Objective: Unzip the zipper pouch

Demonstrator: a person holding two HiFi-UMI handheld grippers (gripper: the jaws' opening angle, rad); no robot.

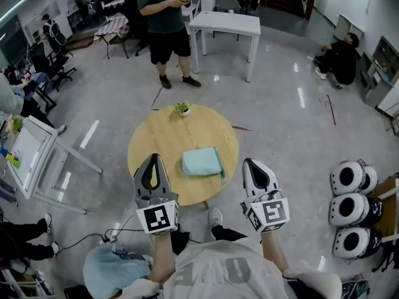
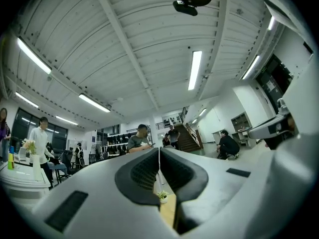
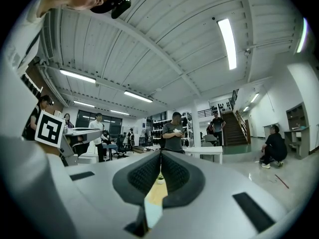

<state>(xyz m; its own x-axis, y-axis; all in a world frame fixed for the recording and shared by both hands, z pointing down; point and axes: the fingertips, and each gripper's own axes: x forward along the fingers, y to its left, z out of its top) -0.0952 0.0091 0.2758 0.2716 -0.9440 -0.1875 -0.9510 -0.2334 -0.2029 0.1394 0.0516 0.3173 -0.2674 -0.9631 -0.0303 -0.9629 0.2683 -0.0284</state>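
A light teal zipper pouch lies flat on the round wooden table, a bit right of its middle, with a dark zipper pull at its near right corner. My left gripper is held above the table's near left edge, jaws shut and empty. My right gripper hovers just off the table's near right edge, to the right of the pouch, also shut on nothing. Both gripper views look out level over the table; a pale sliver of the pouch shows below the right jaws.
A small potted plant stands at the table's far edge. A person stands beyond the table beside a white table. A white stand is at the left, white round devices at the right, a cable on the floor by my feet.
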